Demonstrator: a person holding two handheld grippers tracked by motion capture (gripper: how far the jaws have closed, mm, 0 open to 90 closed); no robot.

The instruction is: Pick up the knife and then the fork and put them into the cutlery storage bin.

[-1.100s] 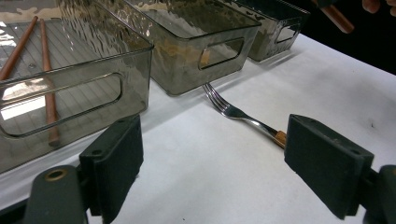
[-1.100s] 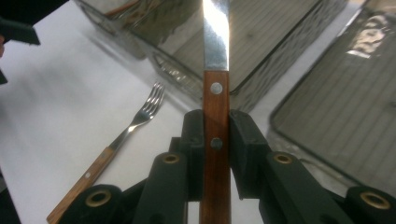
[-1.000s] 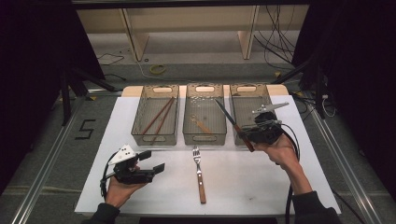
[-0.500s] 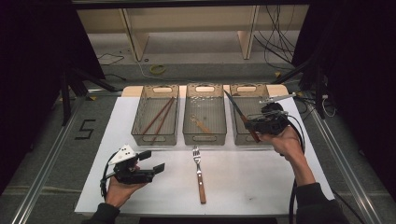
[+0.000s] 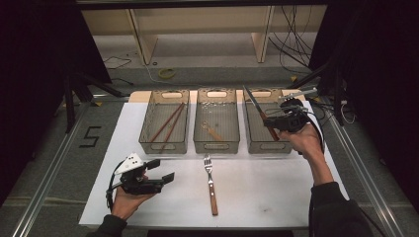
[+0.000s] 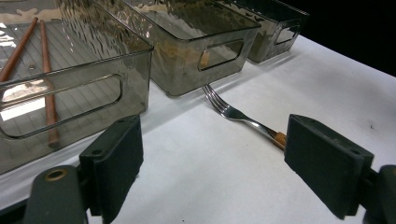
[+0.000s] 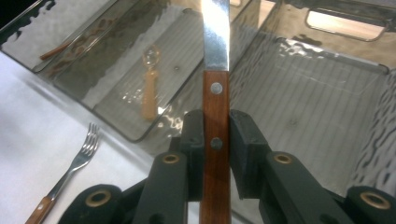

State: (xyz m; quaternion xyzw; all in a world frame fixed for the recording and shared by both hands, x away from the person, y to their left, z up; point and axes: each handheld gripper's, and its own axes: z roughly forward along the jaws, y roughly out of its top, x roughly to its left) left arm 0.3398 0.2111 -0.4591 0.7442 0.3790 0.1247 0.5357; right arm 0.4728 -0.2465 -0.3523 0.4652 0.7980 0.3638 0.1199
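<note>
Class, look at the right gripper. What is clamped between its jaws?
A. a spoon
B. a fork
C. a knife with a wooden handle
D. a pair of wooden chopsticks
C: in the right gripper view the right gripper has its jaws pressed on the wooden handle of the knife, whose blade points up over the right-hand bin.

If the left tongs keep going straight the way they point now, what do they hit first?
Likely the fork: it lies on the table ahead of the open left tongs, handle end nearest. Beyond it stands the middle bin. Depth is hard to judge.
</note>
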